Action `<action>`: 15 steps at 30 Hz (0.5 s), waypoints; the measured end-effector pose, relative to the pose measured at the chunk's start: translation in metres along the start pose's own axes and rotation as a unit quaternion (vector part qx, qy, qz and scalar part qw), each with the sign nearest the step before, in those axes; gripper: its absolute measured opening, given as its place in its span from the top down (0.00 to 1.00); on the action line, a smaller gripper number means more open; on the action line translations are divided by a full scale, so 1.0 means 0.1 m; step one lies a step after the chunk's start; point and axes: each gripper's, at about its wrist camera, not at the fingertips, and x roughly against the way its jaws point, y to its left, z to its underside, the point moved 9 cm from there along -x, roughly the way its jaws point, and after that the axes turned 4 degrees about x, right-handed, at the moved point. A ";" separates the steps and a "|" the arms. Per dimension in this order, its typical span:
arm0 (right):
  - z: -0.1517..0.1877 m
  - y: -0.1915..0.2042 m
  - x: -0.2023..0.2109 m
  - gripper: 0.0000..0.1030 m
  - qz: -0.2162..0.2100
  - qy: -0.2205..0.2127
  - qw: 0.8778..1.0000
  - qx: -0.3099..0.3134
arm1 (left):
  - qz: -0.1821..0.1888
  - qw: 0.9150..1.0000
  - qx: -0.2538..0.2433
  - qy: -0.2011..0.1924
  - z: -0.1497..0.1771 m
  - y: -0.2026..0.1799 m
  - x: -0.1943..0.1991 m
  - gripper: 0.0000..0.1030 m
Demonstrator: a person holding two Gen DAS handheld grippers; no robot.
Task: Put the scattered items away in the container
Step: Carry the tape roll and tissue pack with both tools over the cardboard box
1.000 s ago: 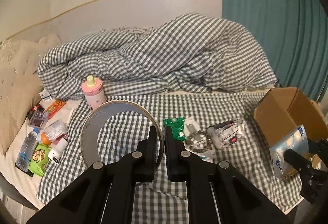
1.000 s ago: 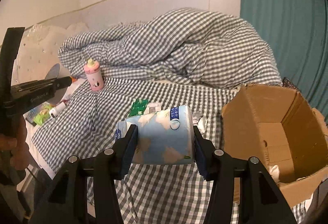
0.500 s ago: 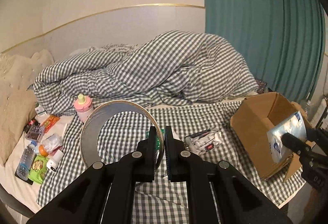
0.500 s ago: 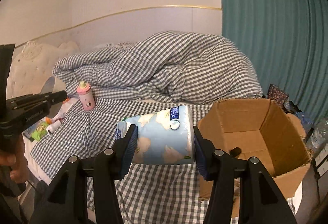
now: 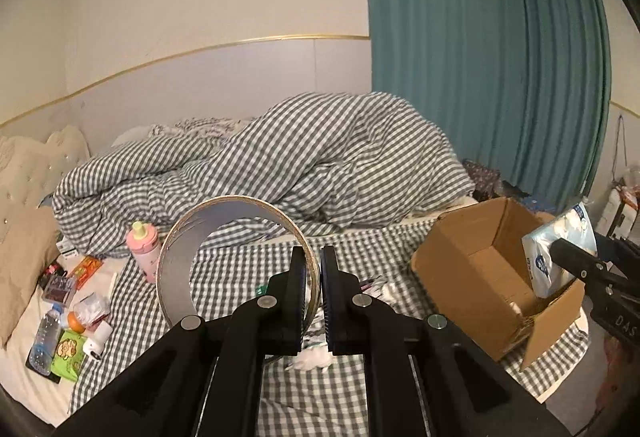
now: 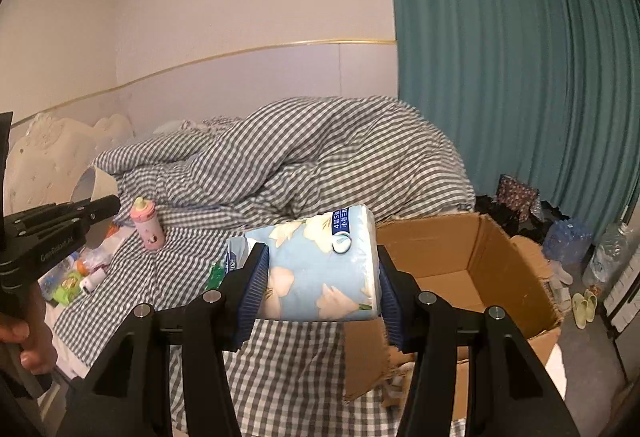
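My left gripper [image 5: 314, 273] is shut on the rim of a big tape ring [image 5: 176, 277], holding it upright above the checked bedsheet. In the right wrist view that gripper [image 6: 106, 207] and its ring [image 6: 98, 183] show at the far left. My right gripper [image 6: 320, 261] is shut on a blue flowered tissue pack [image 6: 312, 277], held in the air just left of the open cardboard box [image 6: 460, 249]. From the left wrist view the tissue pack [image 5: 560, 257] hangs over the near right corner of the box [image 5: 472, 269], which sits at the bed's right end.
A pink bottle [image 5: 143, 249] stands left of the ring. Snack packets, a water bottle [image 5: 44, 341] and small items lie at the bed's left edge. White wrappers [image 5: 316, 357] lie under my left fingers. A bunched duvet [image 5: 320, 165] fills the back. Water jugs [image 6: 608, 253] stand on the floor.
Both grippers have risen and swung to the right, each still holding its item. The tissue pack has come up beside the box opening, and the box now fills more of the view.
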 end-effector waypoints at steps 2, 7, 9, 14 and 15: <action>-0.02 -0.08 0.02 0.50 0.005 -0.002 1.000 -0.002 | 0.006 1.000 -0.002 -0.002 -0.03 -0.08 0.00 0.93; -0.02 -0.29 0.04 0.50 0.019 -0.002 1.000 -0.011 | 0.024 1.000 -0.008 0.000 -0.08 -0.29 -0.08 0.93; -0.01 -0.37 0.04 0.50 0.025 -0.001 1.000 -0.014 | 0.029 1.000 -0.012 0.002 -0.09 -0.37 -0.13 0.93; 0.01 -0.59 0.07 0.50 0.043 0.002 0.999 -0.023 | 0.046 0.999 -0.018 0.005 -0.13 -0.63 -0.20 0.93; 0.01 -0.64 0.09 0.50 0.046 0.002 0.999 -0.025 | 0.050 0.999 -0.020 0.005 -0.14 -0.68 -0.21 0.93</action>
